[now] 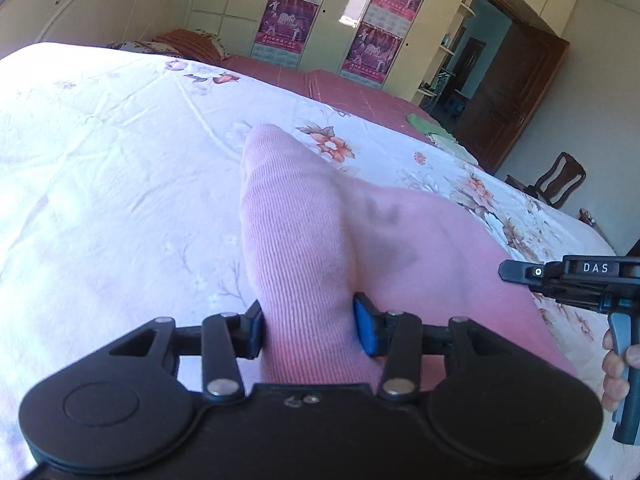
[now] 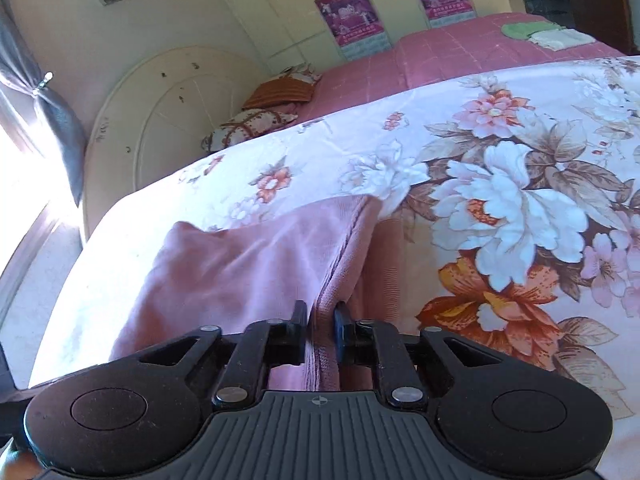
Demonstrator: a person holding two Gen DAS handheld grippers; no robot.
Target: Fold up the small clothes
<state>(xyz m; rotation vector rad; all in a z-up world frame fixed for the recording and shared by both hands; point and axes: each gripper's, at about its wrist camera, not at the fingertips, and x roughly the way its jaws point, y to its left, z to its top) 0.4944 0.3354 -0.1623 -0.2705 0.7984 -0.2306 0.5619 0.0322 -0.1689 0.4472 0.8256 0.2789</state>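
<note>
A pink ribbed garment lies on the flowered bedsheet. A raised fold of it runs forward between the pads of my left gripper, which touch it on both sides. In the right wrist view the same pink garment spreads to the left, and my right gripper is shut narrowly on its seamed edge. That right gripper also shows at the right edge of the left wrist view, held by a person's hand.
The flowered sheet covers the near bed; a pink quilt lies beyond, with a green cloth and a white cloth folded on it. Pillows rest by the headboard. A wooden chair stands past the bed's edge.
</note>
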